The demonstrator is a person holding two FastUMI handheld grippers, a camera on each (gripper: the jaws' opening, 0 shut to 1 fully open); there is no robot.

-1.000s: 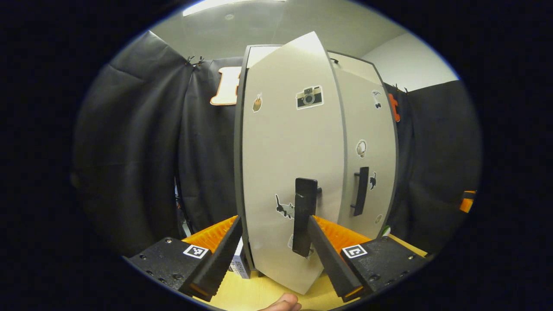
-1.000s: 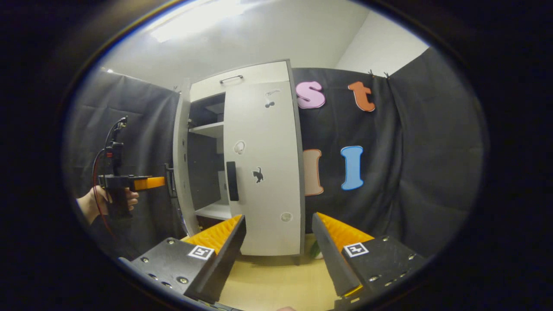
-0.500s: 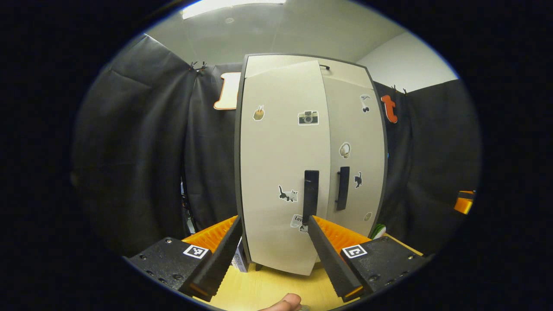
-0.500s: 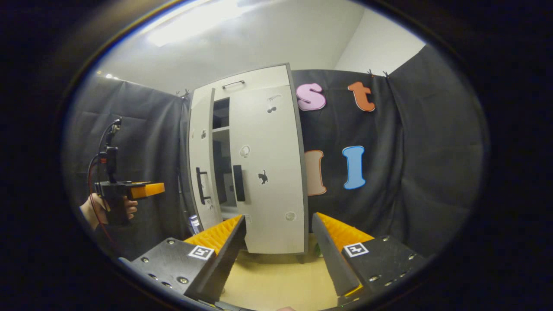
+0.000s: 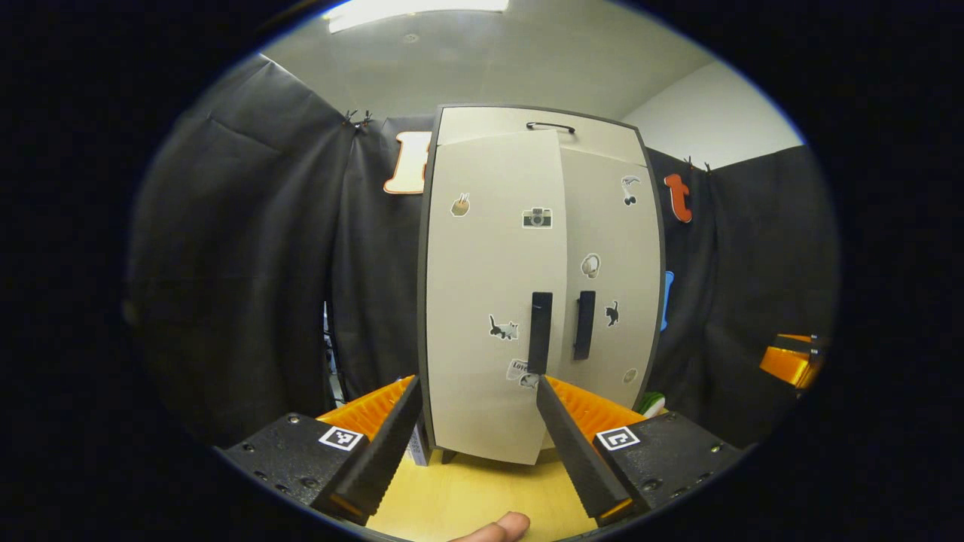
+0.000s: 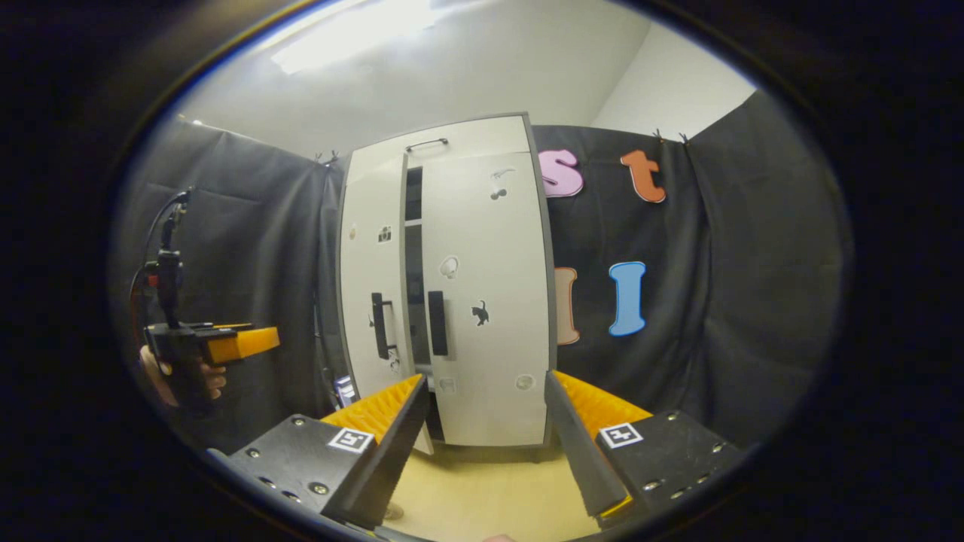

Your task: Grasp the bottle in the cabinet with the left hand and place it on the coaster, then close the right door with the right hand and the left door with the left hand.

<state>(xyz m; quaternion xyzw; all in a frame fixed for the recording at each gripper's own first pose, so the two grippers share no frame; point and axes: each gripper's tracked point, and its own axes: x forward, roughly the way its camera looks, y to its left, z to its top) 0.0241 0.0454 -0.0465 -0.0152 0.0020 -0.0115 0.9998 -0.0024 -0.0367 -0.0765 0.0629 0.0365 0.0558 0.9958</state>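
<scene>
Both pale grey sticker-covered cabinet doors (image 5: pixel 497 301) are nearly meeting now — left one swinging in, a dark slit remaining (right gripper view). I'm keeping my left gripper (image 5: pixel 476 429) and right gripper (image 6: pixel 486 433) spread, empty.

Black tool (image 5: pixel 476 444) bodies, square markers, screws

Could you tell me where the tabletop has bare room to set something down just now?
Bare wooden table lies in front of the cabinet, between it and the right hand-held gripper. It is tighter at the cabinet's right foot, where something green sits.
</scene>
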